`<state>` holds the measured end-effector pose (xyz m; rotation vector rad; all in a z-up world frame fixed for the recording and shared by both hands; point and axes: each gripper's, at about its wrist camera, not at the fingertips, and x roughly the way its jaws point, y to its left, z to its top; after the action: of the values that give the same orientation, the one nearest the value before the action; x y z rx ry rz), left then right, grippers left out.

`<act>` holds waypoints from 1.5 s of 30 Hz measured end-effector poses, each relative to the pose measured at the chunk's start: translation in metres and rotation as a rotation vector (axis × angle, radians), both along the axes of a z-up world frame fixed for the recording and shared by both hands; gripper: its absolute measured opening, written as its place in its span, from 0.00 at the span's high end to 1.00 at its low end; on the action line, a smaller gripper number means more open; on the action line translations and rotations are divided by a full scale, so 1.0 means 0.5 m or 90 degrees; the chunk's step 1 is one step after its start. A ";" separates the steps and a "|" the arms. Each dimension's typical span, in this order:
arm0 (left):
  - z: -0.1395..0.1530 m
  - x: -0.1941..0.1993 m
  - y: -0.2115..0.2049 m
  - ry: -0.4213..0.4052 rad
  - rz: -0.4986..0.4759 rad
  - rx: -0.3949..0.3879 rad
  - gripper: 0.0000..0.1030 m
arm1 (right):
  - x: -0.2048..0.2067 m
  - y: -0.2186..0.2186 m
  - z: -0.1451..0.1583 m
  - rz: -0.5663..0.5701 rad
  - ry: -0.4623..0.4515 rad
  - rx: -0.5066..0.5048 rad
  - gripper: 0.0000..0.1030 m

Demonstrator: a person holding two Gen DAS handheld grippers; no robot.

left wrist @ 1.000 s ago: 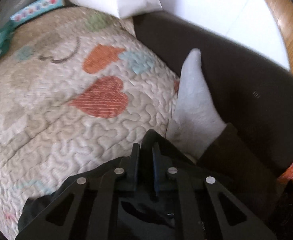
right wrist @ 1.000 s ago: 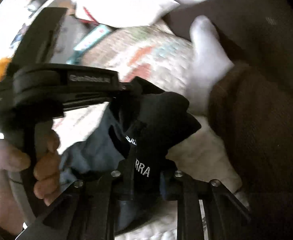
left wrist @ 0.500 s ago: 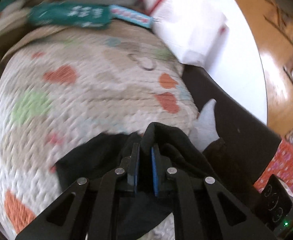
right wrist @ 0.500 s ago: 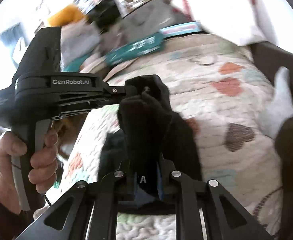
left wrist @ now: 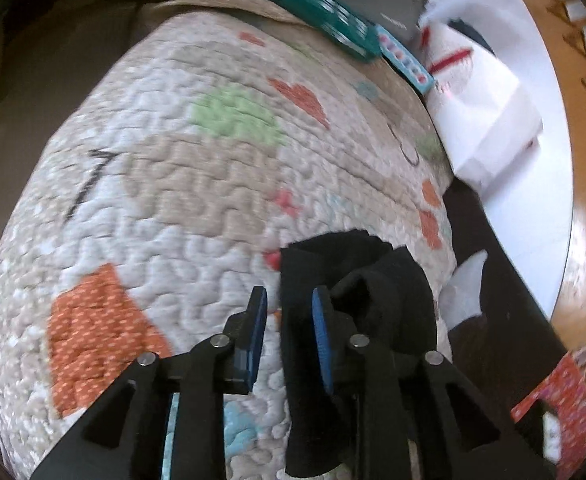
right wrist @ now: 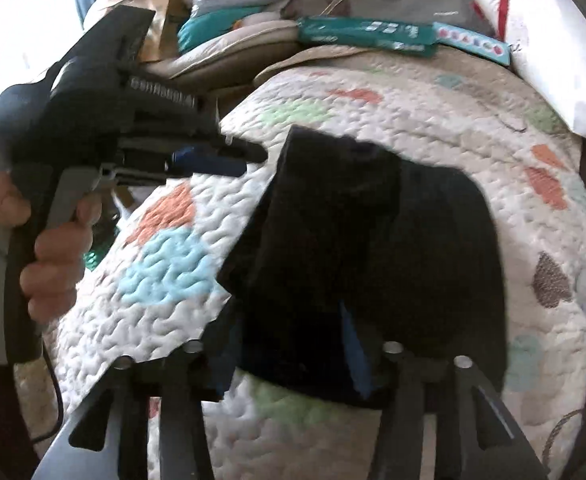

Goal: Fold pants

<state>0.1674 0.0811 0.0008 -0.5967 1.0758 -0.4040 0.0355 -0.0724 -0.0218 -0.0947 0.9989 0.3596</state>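
The black pants (right wrist: pixel 373 248) lie bunched on the quilted blanket (right wrist: pixel 433 112), folded over themselves. In the left wrist view the pants (left wrist: pixel 357 280) hang over the right finger of my left gripper (left wrist: pixel 289 312), whose jaws stand apart with cloth between them but not pinched. From the right wrist view my left gripper (right wrist: pixel 233 156) is beside the pants' left edge, held by a hand. My right gripper (right wrist: pixel 289 352) is open, its fingers spread wide with the pants draped across them.
The quilt (left wrist: pixel 173 184) has hearts and coloured patches. Teal boxes (right wrist: pixel 365 36) and a white bag (left wrist: pixel 489 120) sit at its far edge. A foot in a grey sock (left wrist: pixel 465 288) rests at the right by a dark couch side (left wrist: pixel 505 264).
Both grippers were shut on the pants and lifting them; now both have opened and the pants have dropped onto the quilt. Both views swung toward the blanket's far side.
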 end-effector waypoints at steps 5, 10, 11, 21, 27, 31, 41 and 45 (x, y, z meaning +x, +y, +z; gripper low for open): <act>0.014 -0.029 0.028 -0.023 0.027 -0.006 0.66 | -0.044 0.014 0.017 0.048 -0.002 -0.014 0.39; 0.001 -0.034 0.036 -0.007 0.040 -0.012 0.62 | -0.063 -0.042 0.061 0.020 0.016 0.032 0.39; -0.003 -0.033 0.033 0.001 0.041 -0.020 0.62 | -0.060 -0.054 0.069 0.007 0.014 0.034 0.39; 0.015 -0.028 -0.068 -0.047 0.007 0.119 0.55 | 0.020 -0.168 0.070 -0.180 0.014 0.032 0.38; -0.043 0.009 -0.080 -0.006 0.010 0.175 0.52 | 0.022 -0.212 0.047 -0.231 0.047 0.062 0.38; -0.036 -0.003 -0.051 0.014 0.013 0.111 0.51 | 0.017 -0.232 0.040 -0.238 0.049 0.077 0.32; -0.073 -0.045 -0.006 0.060 0.038 -0.171 0.34 | 0.055 -0.271 0.034 -0.251 0.046 0.115 0.23; -0.073 -0.043 -0.054 0.039 0.002 -0.142 0.34 | 0.078 -0.298 0.012 -0.269 0.076 0.152 0.22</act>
<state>0.1459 0.0544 -0.0356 -0.8127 1.0955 -0.5102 0.0745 -0.2212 -0.0161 0.3535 1.0570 0.0944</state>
